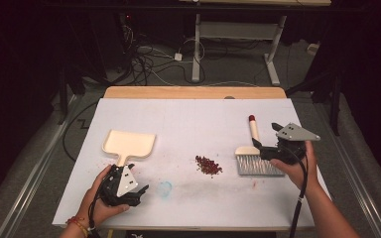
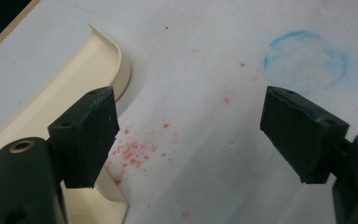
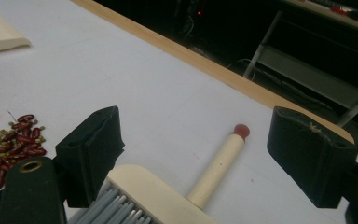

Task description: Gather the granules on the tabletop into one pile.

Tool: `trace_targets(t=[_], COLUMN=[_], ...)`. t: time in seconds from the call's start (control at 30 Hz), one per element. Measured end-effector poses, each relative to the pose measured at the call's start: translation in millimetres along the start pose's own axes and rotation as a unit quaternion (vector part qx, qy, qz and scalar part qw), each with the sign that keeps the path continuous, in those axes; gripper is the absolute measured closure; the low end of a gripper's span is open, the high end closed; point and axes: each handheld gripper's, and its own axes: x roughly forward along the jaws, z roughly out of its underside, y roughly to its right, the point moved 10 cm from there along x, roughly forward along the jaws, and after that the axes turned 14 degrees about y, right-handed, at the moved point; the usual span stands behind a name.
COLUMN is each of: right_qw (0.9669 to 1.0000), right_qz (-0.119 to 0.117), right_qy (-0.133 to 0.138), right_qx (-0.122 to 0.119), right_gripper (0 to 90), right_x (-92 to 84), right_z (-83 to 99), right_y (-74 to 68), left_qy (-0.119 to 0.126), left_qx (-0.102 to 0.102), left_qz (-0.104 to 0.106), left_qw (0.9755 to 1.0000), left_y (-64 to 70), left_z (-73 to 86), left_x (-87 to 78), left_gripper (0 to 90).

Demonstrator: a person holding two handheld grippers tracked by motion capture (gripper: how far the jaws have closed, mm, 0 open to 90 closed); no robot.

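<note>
Nearest the person, the left gripper (image 1: 140, 190) hovers low over the white paper-covered table (image 1: 188, 119), well to the left of the small pile of dark red beans (image 1: 208, 165). Its jaws stand wide apart with nothing between them; below them lie only faint red specks and a smudged blue ring (image 2: 306, 58). Its left jaw sits just over the handle of the cream plastic dustpan (image 1: 129, 144), whether touching it I cannot tell.

The right gripper (image 1: 258, 145) is right of the bean pile, jaws spread wide and gripping nothing. The cream-backed hand brush with grey bristles (image 1: 255, 159) lies flat on the table just right of the pile, its bristle head reaching in between the open jaws; its red-tipped handle (image 3: 219, 163) points away from the person.

The dustpan lies left of the pile and a little beyond it, its mouth facing away.
</note>
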Motion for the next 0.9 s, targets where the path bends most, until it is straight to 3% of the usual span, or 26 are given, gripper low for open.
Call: trace_targets(t=[0.17,0.47,0.53,0.67,0.9], right_qw=[0.9998,0.9984,0.9983,0.9976,0.9981], right_qz=[-0.001,-0.003,-0.007,-0.006,-0.01], right_qy=[0.021,0.048,0.053,0.055,0.051], right_qx=[-0.002,-0.03,-0.024,-0.043,-0.033], right_gripper=[18.4,18.5,18.5,18.5,18.5], right_x=[-9.6,-30.9,-35.4,-43.1,-55.7], right_z=[-3.1,-0.4,2.2,7.7,24.2], right_y=[-9.5,-25.9,-29.8,-34.9,-45.1], left_qy=[0.003,0.007,0.008,0.009,0.01], left_qx=[-0.003,-0.01,-0.01,-0.013,-0.012], left_qz=[-0.003,-0.006,-0.008,-0.01,-0.01], left_qw=[1.0,0.9999,0.9999,0.9998,0.9998], left_y=[-0.9,-2.2,-2.9,-3.9,-3.9], left_z=[-0.5,-1.0,-0.8,-0.8,-2.0], left_x=[-0.7,-1.1,-1.9,-2.5,-2.0], left_gripper=[18.7,18.7,18.7,18.7,18.7])
